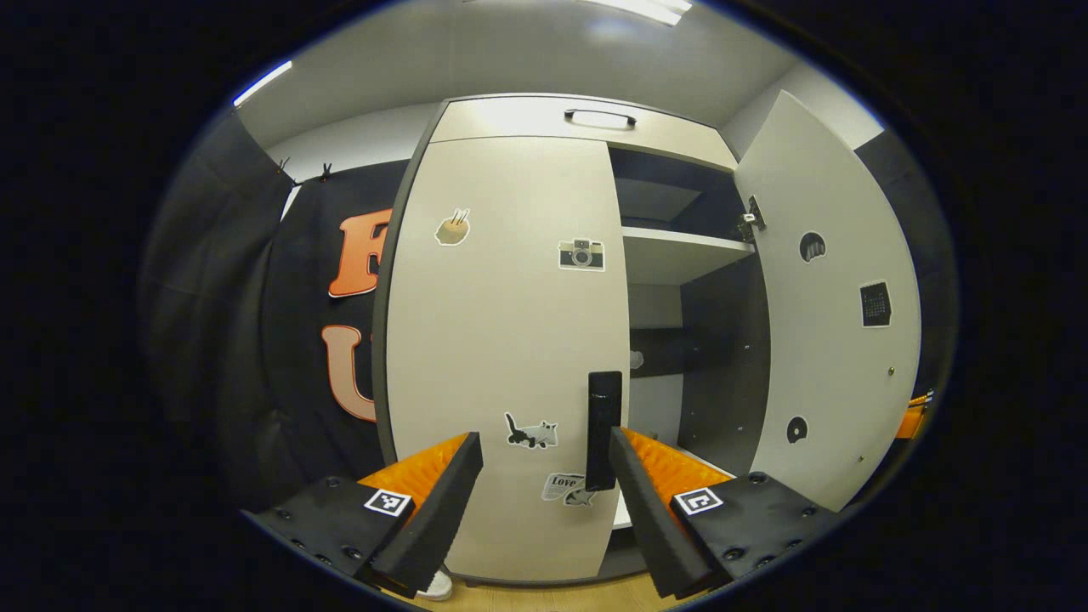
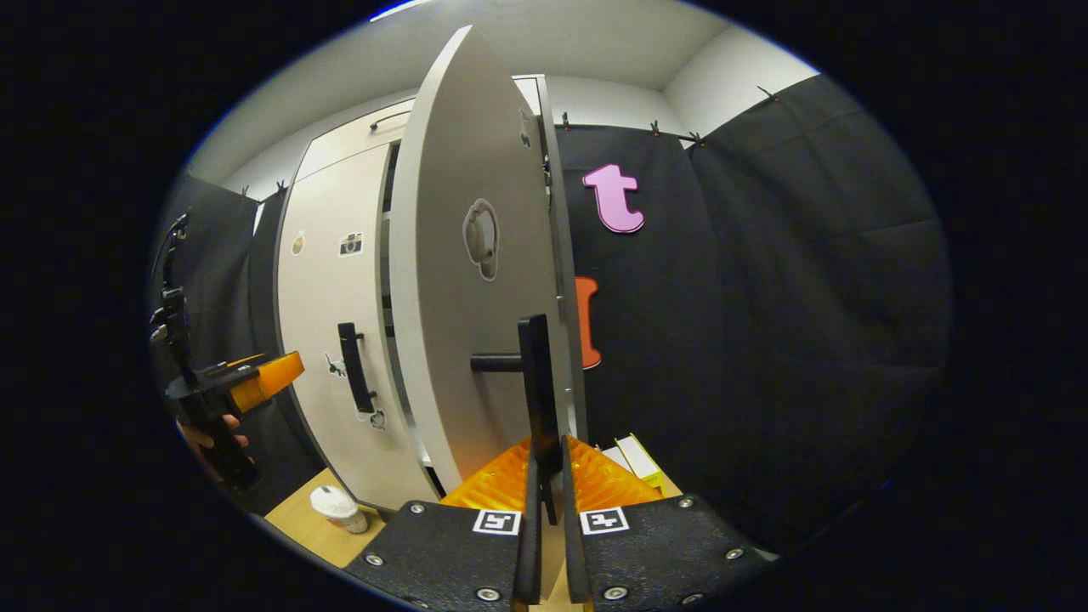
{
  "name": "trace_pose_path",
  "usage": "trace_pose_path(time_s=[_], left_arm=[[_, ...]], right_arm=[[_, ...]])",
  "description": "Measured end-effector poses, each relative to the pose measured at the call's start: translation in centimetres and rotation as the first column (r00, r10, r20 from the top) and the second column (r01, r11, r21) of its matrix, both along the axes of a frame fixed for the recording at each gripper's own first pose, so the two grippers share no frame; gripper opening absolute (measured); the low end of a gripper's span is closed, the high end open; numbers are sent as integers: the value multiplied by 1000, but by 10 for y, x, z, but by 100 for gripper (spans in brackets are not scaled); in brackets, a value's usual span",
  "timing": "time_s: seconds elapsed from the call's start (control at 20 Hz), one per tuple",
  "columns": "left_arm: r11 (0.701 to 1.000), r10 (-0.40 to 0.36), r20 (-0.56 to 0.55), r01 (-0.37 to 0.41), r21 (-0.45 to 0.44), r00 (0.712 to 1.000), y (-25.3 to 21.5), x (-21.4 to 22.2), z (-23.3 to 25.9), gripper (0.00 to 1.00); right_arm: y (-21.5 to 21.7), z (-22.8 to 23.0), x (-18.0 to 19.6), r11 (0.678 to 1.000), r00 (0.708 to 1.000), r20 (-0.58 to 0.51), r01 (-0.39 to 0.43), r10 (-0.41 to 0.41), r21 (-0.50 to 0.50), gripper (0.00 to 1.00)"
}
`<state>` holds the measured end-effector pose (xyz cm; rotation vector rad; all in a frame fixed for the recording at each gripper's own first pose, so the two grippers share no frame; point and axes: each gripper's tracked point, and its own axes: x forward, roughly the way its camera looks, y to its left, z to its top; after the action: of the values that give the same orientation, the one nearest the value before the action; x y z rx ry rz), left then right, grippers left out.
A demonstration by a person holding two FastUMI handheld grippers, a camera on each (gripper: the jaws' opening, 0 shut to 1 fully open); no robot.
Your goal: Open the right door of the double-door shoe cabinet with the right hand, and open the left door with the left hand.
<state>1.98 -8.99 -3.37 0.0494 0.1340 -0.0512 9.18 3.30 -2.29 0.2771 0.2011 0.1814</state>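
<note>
Left gripper view puts your left hand-held gripper (image 1: pixel 544 476), spread apart, around the shut pale left door's (image 1: pixel 501 340) black bar handle (image 1: pixel 603 429), which could slip sideways while your right hand-held gripper (image 2: pixel 544 501) clamps the open right door's (image 2: pixel 463 280) handle (image 2: pixel 535 382).

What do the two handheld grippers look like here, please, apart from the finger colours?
Each gripper, left and right, has two wedge-shaped fingers on flat black bolted plates, and each plate carries a square black-and-white marker tag. The right gripper view also shows the left gripper's black pistol-style handle.

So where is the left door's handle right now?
In the left gripper view, the left door's handle stands upright at the closed door's right edge, between the open left tongs, close to the right-hand finger, beside a cat sticker.
</note>
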Motion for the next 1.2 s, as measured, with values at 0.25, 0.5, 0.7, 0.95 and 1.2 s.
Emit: trace_pose_path(time_s=[0.25,0.5,0.7,0.95,1.2], left_arm=[[1000,-15,-17,15,-6,1000,-8,9,-8,96],[999,-37,-38,37,-3,999,-19,19,-19,96],[999,-44,-62,44,-2,997,-22,33,-30,96],[999,-53,-97,52,-10,994,-31,51,-43,96],[999,-33,-152,32,-10,988,-34,71,-65,96]], right_arm=[[-23,-4,7,999,1000,-11,28,-28,32,1],[-27,-6,6,999,1000,-15,26,-26,21,2],[-54,-6,-5,997,997,-11,73,-72,21,3],[-89,16,-24,989,986,83,147,-145,-19,4],[-113,14,-31,975,973,92,215,-210,-54,13]])
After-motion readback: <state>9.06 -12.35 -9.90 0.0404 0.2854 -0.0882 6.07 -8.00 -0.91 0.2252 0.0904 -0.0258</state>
